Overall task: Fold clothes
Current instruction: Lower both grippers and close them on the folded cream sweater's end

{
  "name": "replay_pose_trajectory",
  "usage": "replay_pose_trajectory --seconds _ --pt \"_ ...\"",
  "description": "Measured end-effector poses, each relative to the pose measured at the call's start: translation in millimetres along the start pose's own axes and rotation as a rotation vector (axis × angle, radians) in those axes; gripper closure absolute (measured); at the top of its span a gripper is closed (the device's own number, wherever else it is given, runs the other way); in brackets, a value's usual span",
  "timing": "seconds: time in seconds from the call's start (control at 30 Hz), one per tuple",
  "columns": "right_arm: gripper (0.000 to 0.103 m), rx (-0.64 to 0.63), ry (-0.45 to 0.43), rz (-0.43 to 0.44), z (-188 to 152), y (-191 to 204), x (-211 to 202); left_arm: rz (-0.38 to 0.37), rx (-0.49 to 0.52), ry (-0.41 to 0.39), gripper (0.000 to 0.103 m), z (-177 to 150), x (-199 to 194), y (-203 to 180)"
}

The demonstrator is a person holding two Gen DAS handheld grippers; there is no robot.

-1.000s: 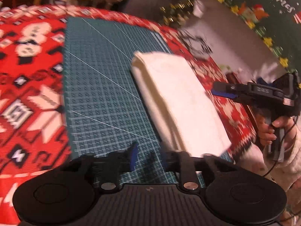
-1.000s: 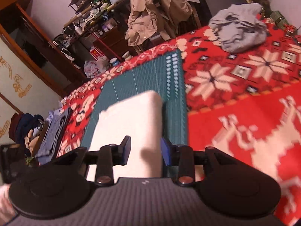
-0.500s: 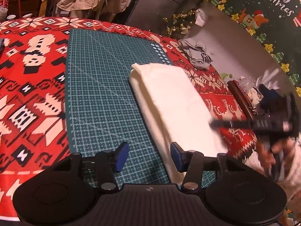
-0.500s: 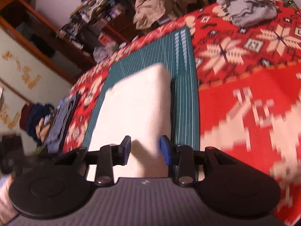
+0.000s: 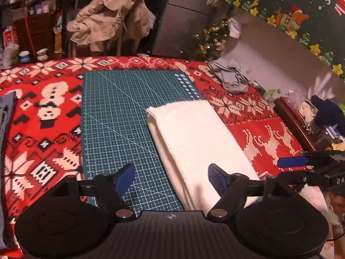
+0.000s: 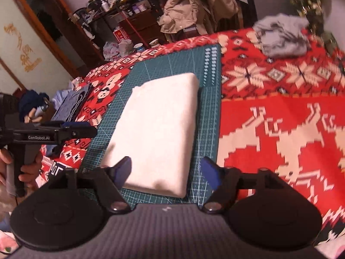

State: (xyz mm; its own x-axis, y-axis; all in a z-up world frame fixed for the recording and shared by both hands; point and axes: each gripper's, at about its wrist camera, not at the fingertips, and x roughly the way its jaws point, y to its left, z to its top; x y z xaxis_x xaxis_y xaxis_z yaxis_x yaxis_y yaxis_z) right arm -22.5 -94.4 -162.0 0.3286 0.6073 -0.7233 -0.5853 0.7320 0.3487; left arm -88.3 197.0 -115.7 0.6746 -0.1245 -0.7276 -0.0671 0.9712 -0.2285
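Observation:
A folded white cloth (image 5: 194, 142) lies flat on the right side of the green cutting mat (image 5: 116, 125). My left gripper (image 5: 172, 178) hovers above the cloth's near left corner, its jaws opening wide, the pads free of the fabric. In the right wrist view the same white cloth (image 6: 157, 127) sits on the mat (image 6: 209, 116). My right gripper (image 6: 166, 172) hangs over its near edge, jaws opening, and grips nothing. Each gripper shows in the other's view: the right one (image 5: 301, 164) at the right edge, the left one (image 6: 71, 129) at the left, held by a hand (image 6: 28, 168).
A red patterned tablecloth (image 5: 43, 112) covers the table. A crumpled grey garment (image 6: 282, 38) lies at the far right corner. Folded blue-grey clothes (image 6: 73, 103) are stacked at the left edge. A chair with a beige coat (image 5: 107, 17) stands behind the table.
Both grippers drew back and rose from the white cloth, and their jaws spread wide. The cloth stays folded on the mat.

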Motion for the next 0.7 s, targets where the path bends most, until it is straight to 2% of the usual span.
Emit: replay_pose_trajectory --seconds 0.1,0.13,0.2,0.33,0.47,0.57,0.63,0.7 --pt "0.009 -0.054 -0.006 -0.072 5 16 -5 0.129 0.016 0.004 0.018 1 -2 -5" --pt "0.001 -0.076 -0.016 -0.114 6 21 -7 0.173 0.022 0.008 0.017 0 -2 -6" --pt "0.001 -0.12 -0.034 -0.191 6 30 -9 0.204 0.041 0.022 0.016 -2 -2 -7" --pt "0.001 -0.165 -0.018 -0.266 10 38 -13 0.207 0.081 0.06 0.016 -3 0 -8" --pt "0.001 -0.175 0.019 -0.273 19 40 -17 0.211 0.101 0.09 0.016 -4 2 -11" --pt "0.001 -0.2 0.02 -0.273 26 40 -21 0.234 0.076 0.106 0.016 -3 7 -12" --pt "0.001 -0.212 0.011 -0.274 31 41 -24 0.185 0.018 0.113 0.017 0 10 -6" --pt "0.001 -0.169 0.005 -0.275 36 39 -23 0.11 -0.065 0.117 0.018 4 11 3"
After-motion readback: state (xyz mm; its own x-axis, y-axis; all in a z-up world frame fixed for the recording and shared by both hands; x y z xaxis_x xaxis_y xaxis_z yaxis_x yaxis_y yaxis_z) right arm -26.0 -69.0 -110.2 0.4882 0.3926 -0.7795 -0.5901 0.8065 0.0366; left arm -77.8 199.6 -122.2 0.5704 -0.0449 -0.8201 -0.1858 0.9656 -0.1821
